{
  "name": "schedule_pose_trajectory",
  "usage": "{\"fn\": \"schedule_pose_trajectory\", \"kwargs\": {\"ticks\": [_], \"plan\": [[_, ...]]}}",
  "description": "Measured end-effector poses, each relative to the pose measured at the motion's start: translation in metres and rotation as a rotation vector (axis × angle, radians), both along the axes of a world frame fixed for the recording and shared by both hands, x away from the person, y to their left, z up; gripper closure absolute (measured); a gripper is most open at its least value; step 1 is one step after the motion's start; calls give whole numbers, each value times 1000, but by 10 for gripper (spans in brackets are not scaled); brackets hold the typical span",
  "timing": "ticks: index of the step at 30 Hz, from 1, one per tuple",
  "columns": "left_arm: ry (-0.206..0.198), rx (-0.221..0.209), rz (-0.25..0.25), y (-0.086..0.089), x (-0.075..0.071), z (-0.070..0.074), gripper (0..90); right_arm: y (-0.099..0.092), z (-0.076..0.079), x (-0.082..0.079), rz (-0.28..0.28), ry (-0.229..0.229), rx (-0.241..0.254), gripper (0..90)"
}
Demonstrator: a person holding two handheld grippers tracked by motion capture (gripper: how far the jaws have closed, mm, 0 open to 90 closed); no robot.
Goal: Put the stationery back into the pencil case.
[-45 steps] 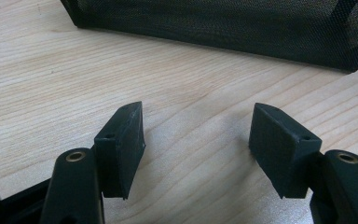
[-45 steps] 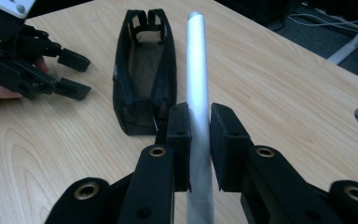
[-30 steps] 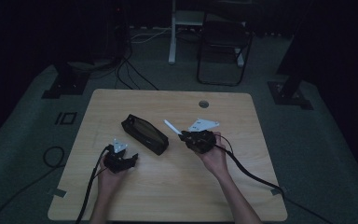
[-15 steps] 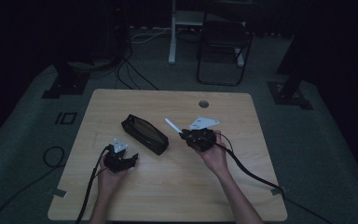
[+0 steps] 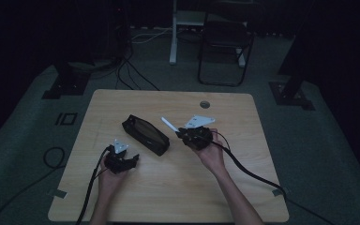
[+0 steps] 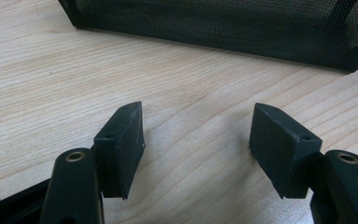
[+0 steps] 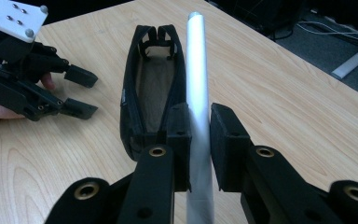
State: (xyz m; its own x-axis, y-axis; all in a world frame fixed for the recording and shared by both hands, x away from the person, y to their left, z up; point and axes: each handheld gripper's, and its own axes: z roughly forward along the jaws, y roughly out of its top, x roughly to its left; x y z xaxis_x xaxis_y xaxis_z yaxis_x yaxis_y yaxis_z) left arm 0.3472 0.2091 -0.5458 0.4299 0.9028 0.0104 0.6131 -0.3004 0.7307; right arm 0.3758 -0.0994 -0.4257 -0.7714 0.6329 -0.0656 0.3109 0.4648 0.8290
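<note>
Silver pen (image 7: 196,84) clamped in right gripper (image 7: 199,140), pointing along open black mesh pencil case (image 7: 151,84) just beyond; left gripper (image 6: 198,140) jaws apart, empty.

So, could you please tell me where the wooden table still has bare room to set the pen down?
The light wooden table is bare along its far edge beyond the open black mesh pencil case, across its right side, and along the near edge. The middle is crowded: the case, the open left gripper, and the right gripper shut on the silver-white pen.
</note>
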Motion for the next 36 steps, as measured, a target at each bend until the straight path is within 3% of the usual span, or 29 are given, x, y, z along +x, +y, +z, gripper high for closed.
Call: {"fn": "schedule_pose_trajectory", "kwargs": {"ticks": [18,31,36], "plan": [[-2,0,-3,0,1,0,358,12,8,3,3,-21,5,786],[-2,2,-5,0,1,0,358,15,14,5,4,-23,34,786],[-1,4,-7,0,1,0,358,22,16,3,12,-33,19,786]]}}
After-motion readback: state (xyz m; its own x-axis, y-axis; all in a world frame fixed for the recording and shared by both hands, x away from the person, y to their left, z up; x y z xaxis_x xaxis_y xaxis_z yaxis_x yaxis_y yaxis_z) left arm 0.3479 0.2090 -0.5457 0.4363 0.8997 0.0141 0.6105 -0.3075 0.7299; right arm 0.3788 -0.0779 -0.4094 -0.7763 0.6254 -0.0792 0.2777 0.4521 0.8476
